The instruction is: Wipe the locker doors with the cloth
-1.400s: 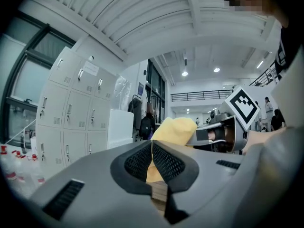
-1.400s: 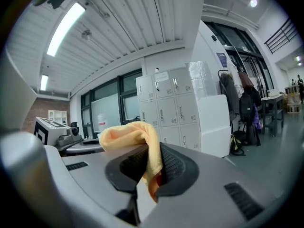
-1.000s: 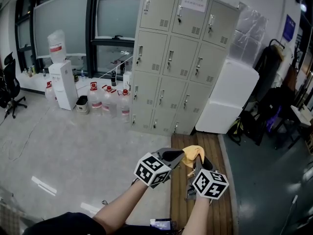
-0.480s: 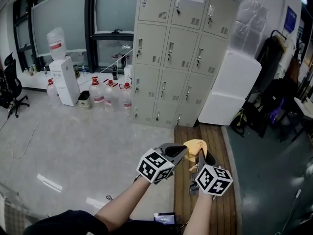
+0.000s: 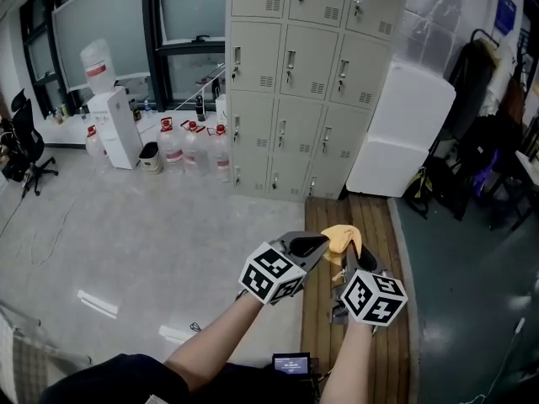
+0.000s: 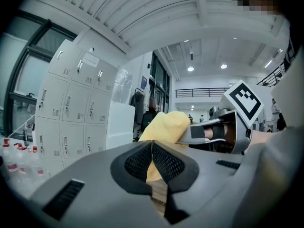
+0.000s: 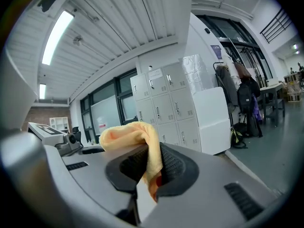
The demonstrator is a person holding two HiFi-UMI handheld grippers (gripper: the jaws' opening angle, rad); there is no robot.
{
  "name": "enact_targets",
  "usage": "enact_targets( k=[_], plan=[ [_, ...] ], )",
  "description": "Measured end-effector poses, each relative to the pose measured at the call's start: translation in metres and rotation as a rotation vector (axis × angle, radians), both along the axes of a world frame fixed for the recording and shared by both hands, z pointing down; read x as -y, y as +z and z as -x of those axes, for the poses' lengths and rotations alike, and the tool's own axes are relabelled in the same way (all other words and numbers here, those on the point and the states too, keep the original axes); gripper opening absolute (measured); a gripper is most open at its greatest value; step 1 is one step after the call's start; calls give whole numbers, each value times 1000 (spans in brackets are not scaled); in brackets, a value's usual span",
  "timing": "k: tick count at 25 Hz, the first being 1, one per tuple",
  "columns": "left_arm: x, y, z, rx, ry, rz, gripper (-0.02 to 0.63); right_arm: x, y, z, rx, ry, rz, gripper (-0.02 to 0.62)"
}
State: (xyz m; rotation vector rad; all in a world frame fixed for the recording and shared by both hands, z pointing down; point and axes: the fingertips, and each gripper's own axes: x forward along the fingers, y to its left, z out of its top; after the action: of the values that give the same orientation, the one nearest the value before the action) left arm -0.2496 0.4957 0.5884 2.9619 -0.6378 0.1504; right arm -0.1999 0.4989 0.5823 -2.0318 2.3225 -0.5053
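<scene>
Yellow cloth, pale grey lockers, black-and-white marker cubes, white cabinet

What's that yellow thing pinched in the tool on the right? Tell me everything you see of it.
A soft yellow-orange cloth, towel-like and crumpled. The right hand-held gripper is shut on it: one fold runs down between the dark ribbed pads, the loose bulk bunches above them. It is held in the air over a wooden plank strip, short of the lockers. The shut left hand-held gripper sits close beside it; whether they touch is unclear.

No readable text, paper notice on top locker door too small
</scene>
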Motion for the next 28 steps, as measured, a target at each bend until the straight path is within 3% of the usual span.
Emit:
enact_targets(
  k=[7, 13, 19, 28],
  plan=[
    [-1, 14, -27, 17, -25, -8, 20, 0, 19, -29, 19, -25, 17, 63],
    [30, 27, -37, 30, -35, 12, 20, 27, 34, -43, 37, -19, 34, 63],
    [91, 42, -58, 18, -7, 28, 20, 82, 52, -67, 35, 21, 52, 63],
    [233, 28, -69, -2, 32, 41, 20, 214, 35, -91, 16, 91, 62, 63]
  ],
)
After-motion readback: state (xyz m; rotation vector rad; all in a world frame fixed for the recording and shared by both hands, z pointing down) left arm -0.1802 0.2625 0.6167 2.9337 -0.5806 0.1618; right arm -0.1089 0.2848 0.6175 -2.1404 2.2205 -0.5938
